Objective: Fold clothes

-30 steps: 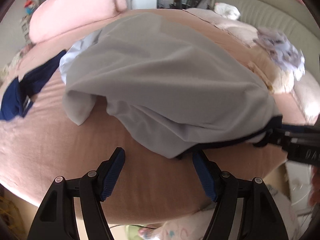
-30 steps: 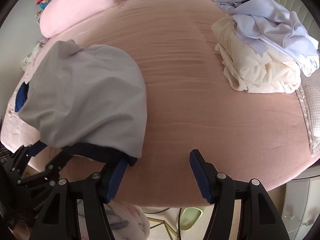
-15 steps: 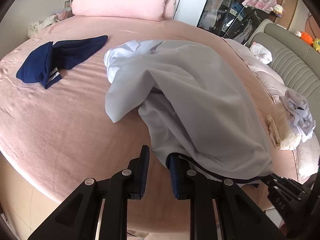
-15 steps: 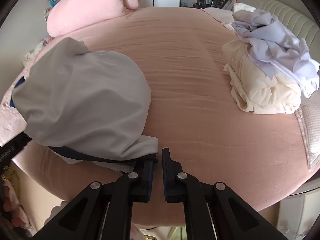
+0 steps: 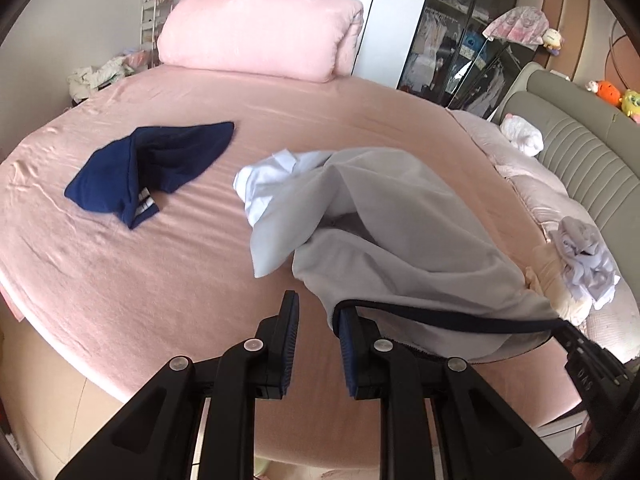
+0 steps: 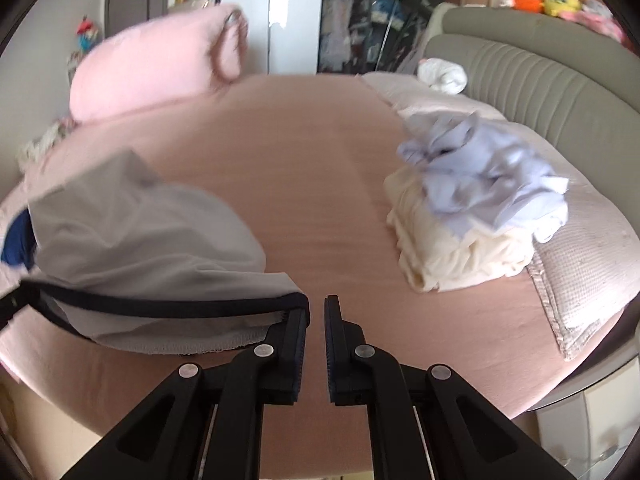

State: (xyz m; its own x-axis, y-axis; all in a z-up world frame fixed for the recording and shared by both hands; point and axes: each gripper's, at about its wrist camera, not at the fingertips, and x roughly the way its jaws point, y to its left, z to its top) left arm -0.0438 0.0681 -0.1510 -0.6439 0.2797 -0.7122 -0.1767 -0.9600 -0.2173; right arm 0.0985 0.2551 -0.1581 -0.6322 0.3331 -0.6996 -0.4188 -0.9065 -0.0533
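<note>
A light grey garment (image 5: 400, 232) with a dark hem (image 5: 440, 318) lies across the near part of the round pink bed (image 5: 120, 280). The hem is lifted and stretched taut between both grippers. My left gripper (image 5: 318, 304) holds one end, with the hem wrapped at its right finger. My right gripper (image 6: 316, 300) is shut on the other end of the hem (image 6: 160, 300), and the grey garment (image 6: 140, 232) sags behind it. The right gripper (image 5: 580, 356) also shows at the left wrist view's right edge. A white garment (image 5: 272, 176) peeks out from under the grey one.
A navy garment (image 5: 148, 172) lies on the bed to the left. A folded pink quilt (image 5: 260, 36) sits at the far side. A cream and lilac clothes pile (image 6: 472, 216) rests by the grey padded headboard (image 6: 540, 76). A dark glass wardrobe (image 5: 460, 28) stands behind.
Both grippers went from open to shut on the grey garment's hem, then rose. The hem now hangs taut above the bed's edge, and more of the room shows.
</note>
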